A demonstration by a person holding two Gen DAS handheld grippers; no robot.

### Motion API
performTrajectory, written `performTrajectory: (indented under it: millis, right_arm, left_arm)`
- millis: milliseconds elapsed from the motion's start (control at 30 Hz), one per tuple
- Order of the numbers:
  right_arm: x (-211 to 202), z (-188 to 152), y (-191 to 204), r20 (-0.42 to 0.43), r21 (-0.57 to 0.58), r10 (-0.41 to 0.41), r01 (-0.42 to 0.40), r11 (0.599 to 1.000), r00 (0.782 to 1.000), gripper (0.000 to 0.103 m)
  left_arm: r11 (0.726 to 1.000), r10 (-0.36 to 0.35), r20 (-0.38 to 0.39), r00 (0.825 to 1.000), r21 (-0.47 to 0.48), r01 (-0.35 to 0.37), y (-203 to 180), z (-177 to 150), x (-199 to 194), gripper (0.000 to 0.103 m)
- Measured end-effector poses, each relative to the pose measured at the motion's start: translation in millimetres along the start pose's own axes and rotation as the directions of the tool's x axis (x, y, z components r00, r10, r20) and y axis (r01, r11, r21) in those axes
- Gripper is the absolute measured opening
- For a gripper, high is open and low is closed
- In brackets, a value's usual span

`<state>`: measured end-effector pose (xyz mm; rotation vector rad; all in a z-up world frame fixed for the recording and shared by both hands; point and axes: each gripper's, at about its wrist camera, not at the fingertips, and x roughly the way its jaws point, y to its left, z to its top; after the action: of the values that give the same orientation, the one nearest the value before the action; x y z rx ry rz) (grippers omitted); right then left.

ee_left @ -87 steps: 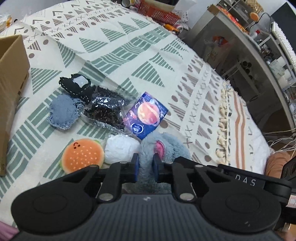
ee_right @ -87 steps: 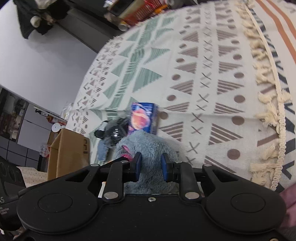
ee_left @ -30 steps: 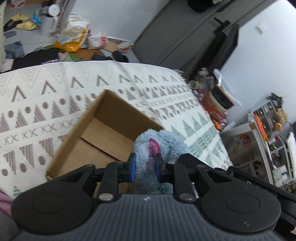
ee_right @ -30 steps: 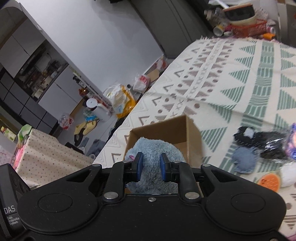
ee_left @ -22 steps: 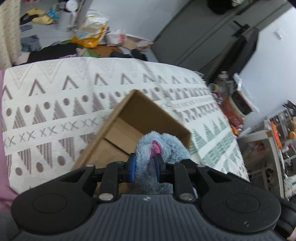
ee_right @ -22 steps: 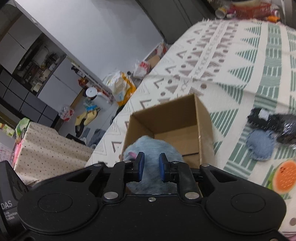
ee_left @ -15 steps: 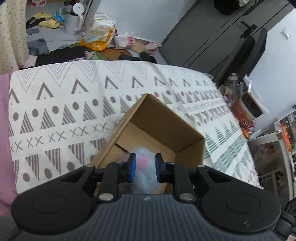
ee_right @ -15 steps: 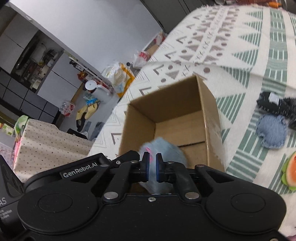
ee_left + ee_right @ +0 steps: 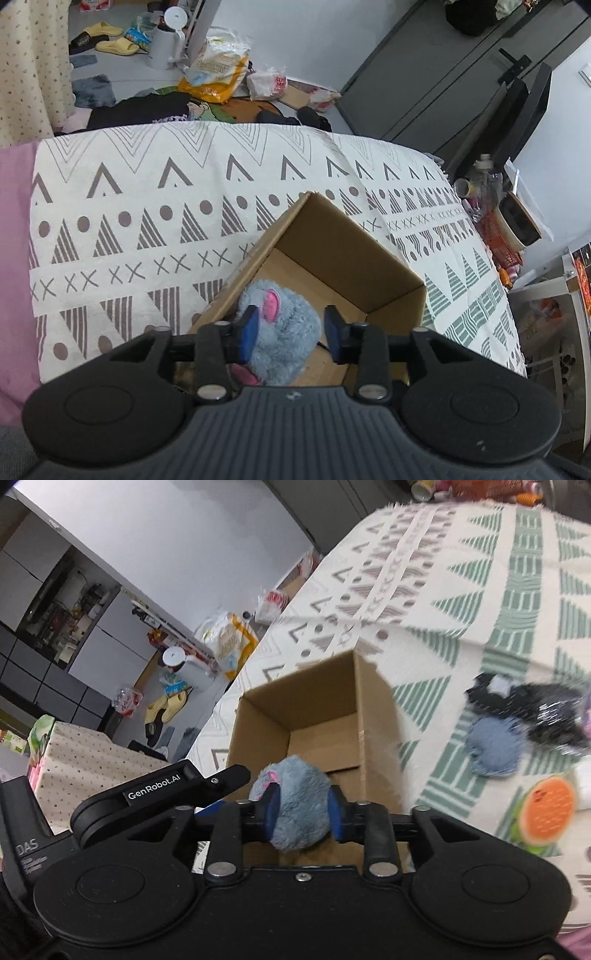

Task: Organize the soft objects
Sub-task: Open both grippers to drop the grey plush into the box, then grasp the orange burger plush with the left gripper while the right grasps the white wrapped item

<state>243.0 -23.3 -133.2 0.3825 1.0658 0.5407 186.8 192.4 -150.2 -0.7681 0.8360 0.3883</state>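
The blue plush toy (image 9: 280,325) with pink ears sits low inside the open cardboard box (image 9: 354,251), at the near end of it, at about 6 o'clock in both wrist views. It looks very light and soft, so I judge it will squash under the pads and spring back; the best hold is across its thick round body, not on an ear. The left gripper (image 9: 290,334) has its jaws spread, and a gap shows at the right pad, so it seems to hold nothing. The right gripper (image 9: 301,819) has a blue pad at each side of the plush toy (image 9: 299,805), and I cannot tell if it presses or only frames it. There is one box (image 9: 314,709) and one toy in it. On the patterned blanket (image 9: 480,590), at 3 o'clock of the box, four more soft things wait: one blue denim pad (image 9: 493,747), one black pouch (image 9: 495,690), one shiny dark packet (image 9: 554,712), one orange burger squishy (image 9: 546,812).
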Motion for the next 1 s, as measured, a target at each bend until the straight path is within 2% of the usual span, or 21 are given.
performTrajectory:
  millis: [100, 233, 433, 633, 1000]
  right_arm:
    - [-18.2, 0.6, -9.7, 0.038, -0.006, -0.029, 0.029, 1.000, 0.999, 0.048]
    - [-35.3, 3.6, -28.9, 0.071, 0.007, -0.062, 0.061, 0.998, 0.996, 0.060]
    - [-67.8, 1.5, -64.7, 0.127, 0.051, -0.124, 0.118, 0.992, 0.984, 0.080]
    - [-95.8, -0.5, -95.1, 0.163, 0.104, -0.153, 0.137, 0.985, 0.975, 0.090]
    - [-123.1, -7.1, -149.4, 0.190, 0.187, -0.153, 0.117, 0.975, 0.970, 0.091]
  left_arm:
    - [1.000, 0.011, 0.011, 1.000, 0.023, -0.012, -7.9, -2.2, -4.1, 0.053]
    - [0.998, 0.031, 0.045, 0.998, 0.060, -0.034, -21.4, -8.8, -13.0, 0.068]
    - [0.992, 0.025, 0.067, 0.997, 0.124, -0.033, -44.7, -24.4, -24.3, 0.074]
    - [0.977, -0.012, 0.074, 0.997, 0.214, -0.004, -76.8, -46.2, -34.8, 0.075]
    - [0.934, -0.057, 0.043, 0.997, 0.355, 0.038, -124.2, -90.1, -38.5, 0.076]
